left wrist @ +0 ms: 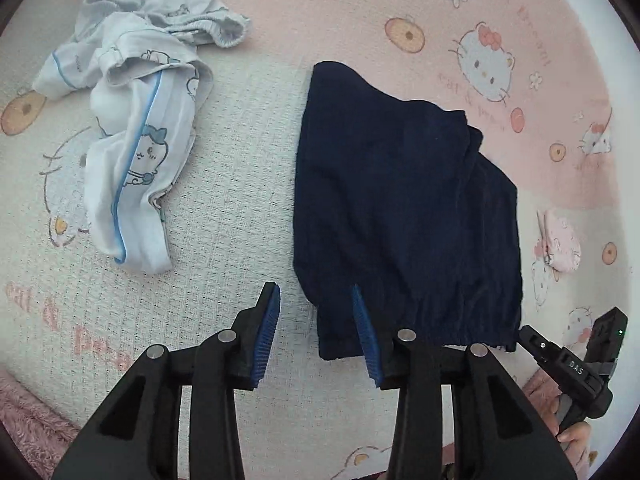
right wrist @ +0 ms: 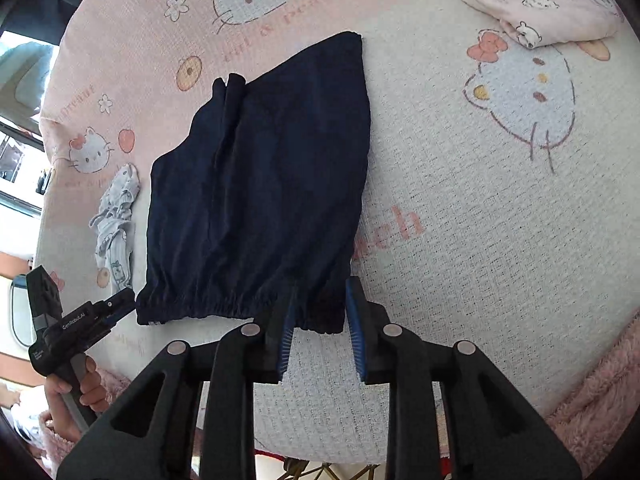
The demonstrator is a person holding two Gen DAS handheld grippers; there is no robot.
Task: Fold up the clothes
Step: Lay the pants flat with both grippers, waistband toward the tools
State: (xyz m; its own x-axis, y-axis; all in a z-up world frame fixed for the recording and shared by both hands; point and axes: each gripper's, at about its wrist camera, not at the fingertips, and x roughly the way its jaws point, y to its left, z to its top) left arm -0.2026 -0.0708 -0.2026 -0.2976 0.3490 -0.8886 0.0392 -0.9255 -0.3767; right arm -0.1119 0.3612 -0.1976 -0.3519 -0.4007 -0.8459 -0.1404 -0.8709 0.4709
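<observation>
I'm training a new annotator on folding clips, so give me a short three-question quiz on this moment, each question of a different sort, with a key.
1. True or false: the navy shorts lie spread flat on the bedspread.
2. Multiple choice: which part of the shorts lies nearest both grippers? A) the leg openings B) the elastic waistband C) a pocket
3. Fill in: the crumpled pale blue garment lies ___ from the shorts, not touching them.

Key: 1 true; 2 B, the left gripper and right gripper each stand open at a waistband corner; 3 apart.
</observation>
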